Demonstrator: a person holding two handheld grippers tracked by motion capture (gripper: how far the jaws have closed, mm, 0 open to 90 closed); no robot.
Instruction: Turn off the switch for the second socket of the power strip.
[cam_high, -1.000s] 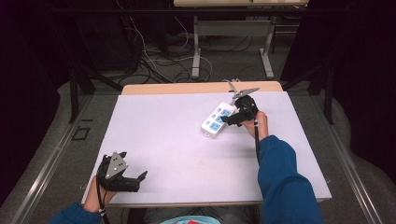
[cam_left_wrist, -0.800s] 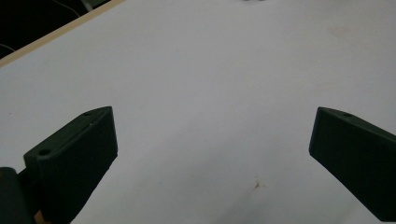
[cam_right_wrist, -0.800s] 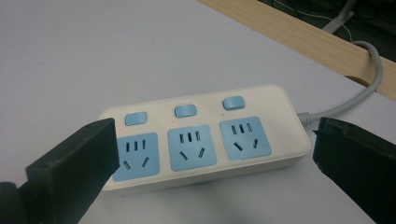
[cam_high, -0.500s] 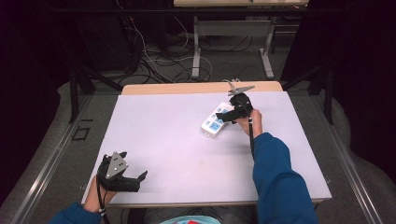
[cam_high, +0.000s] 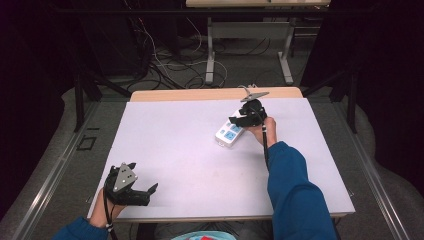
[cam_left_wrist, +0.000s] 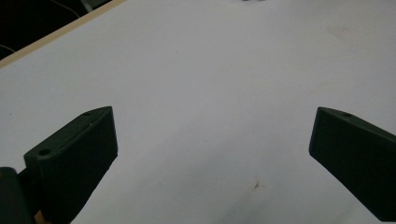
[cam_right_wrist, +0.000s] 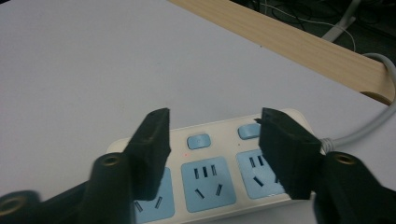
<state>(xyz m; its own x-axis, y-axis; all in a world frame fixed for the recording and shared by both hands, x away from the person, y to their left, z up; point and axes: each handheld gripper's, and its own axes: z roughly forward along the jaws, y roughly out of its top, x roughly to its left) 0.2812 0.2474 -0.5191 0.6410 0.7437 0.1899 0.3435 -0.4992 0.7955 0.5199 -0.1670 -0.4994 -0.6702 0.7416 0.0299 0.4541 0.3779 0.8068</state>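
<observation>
A white power strip (cam_high: 228, 135) with blue sockets lies at the far right of the white table (cam_high: 175, 145). My right gripper (cam_high: 238, 122) hovers just over it. In the right gripper view the jaws of the right gripper (cam_right_wrist: 212, 114) stand partly apart above the power strip (cam_right_wrist: 205, 184) and have just been closing. Nothing is pinched between them, and the sockets and two blue buttons show in the gap. My left gripper (cam_high: 145, 177) rests at the near left corner. In its own view the left gripper (cam_left_wrist: 212, 112) is wide open over bare table.
The strip's grey cable (cam_right_wrist: 369, 126) runs off over the table's wooden far edge (cam_right_wrist: 299, 44). Beyond the table, on the floor, are desk legs (cam_high: 210, 50) and loose cables (cam_high: 150, 55). A blue sleeve (cam_high: 295, 190) reaches in from the near right.
My right gripper has shifted slightly left, further over the power strip. The left gripper has stayed put.
</observation>
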